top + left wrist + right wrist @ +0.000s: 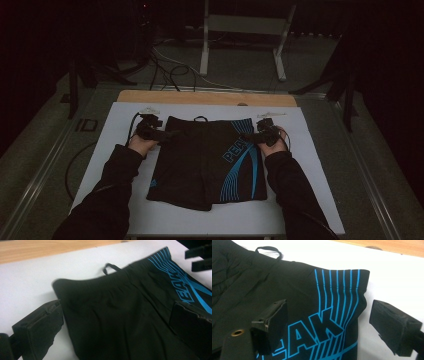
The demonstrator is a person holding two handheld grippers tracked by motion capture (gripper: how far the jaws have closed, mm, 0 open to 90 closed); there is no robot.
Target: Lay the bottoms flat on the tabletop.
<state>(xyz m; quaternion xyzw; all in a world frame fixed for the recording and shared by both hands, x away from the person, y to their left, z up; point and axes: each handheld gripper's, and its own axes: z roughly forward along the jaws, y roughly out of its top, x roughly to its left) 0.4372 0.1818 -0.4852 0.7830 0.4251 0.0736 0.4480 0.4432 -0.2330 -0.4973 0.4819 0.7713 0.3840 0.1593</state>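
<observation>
White mat [115, 150]: 2 hands w/ grippers flanking shorts [200, 165]

The room was dim, its far side lost in darkness. A white sheet [125, 115] covered most of the tabletop, leaving a strip of pale wood [205, 97] bare along the far edge. Beyond it, on a grey floor [240, 70], stood a white metal frame [245, 30], with dark cables [165, 67] looping beside it.
</observation>
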